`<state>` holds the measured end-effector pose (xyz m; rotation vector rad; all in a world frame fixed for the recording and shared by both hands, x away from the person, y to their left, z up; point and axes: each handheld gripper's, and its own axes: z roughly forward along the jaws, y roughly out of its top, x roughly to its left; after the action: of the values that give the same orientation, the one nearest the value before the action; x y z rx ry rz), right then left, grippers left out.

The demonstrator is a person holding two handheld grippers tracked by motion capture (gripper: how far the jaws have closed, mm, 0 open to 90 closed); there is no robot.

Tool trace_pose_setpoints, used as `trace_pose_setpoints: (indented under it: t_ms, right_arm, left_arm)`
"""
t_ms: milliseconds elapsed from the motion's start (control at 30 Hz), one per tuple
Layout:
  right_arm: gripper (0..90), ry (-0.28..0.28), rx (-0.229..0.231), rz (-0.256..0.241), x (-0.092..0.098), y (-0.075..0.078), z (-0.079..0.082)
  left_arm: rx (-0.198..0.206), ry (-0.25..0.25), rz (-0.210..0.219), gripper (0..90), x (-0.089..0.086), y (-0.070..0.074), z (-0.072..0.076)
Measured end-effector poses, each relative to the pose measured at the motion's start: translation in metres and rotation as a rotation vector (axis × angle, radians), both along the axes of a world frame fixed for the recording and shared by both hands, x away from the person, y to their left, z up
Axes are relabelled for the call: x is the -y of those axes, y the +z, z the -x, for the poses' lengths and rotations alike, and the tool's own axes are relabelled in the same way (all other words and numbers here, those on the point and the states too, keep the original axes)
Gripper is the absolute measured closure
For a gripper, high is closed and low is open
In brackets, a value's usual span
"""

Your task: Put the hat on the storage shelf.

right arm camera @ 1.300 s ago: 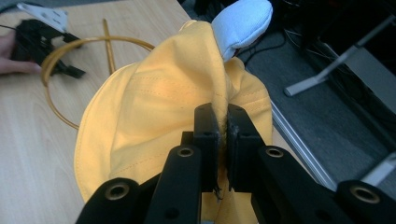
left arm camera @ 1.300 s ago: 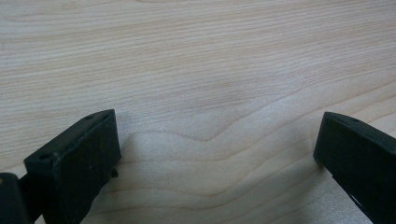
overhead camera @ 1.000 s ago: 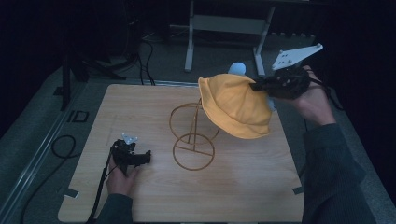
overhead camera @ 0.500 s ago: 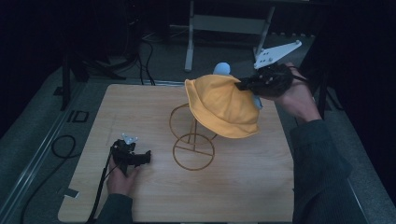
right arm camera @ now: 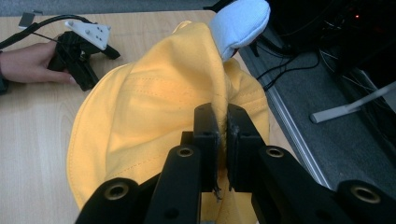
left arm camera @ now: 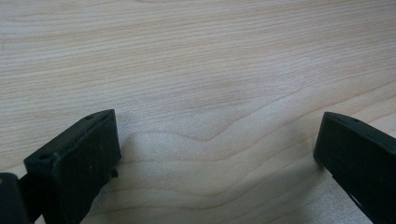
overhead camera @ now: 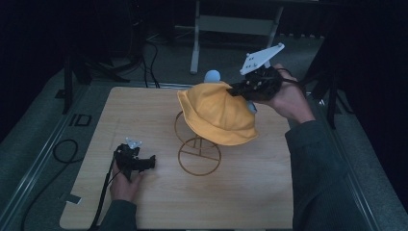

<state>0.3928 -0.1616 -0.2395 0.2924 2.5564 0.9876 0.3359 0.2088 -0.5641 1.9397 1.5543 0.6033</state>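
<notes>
Wooden table (overhead camera: 144, 120) beneath bunched yellow bucket hat (overhead camera: 219, 115), crown pinched.

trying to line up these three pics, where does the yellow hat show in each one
High view: the yellow hat hangs right of centre, above the wire stand, pinched at its top by the right gripper.
Left gripper view: bare wooden table between open jaws; I can't point to the hat here.
Right gripper view: the hat spans the centre, a fold clamped between the jaws.
Shared landmark: the left gripper resting on the table, also at lower left in the high view.
</notes>
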Motion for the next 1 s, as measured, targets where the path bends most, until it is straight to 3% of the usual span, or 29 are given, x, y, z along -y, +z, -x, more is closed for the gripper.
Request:
trace_pose_setpoints:
  t_ms: [300,600,1000]
  right_arm:
    - [83.2,0.045,0.002,0.056,-0.032,-0.005,0.0]
    - [81.4,0.105,-0.035,0.1,-0.06,-0.02,0.0]
    - [79.8,0.109,-0.079,0.198,-0.079,-0.04,-0.001]
  left_arm:
    - [0.003,0.001,0.002,0.4,0.0,0.0,0.0]
    - [0.004,0.002,0.002,0.4,0.0,0.0,0.0]
    - [0.005,0.002,0.003,0.4,0.0,0.0,0.0]
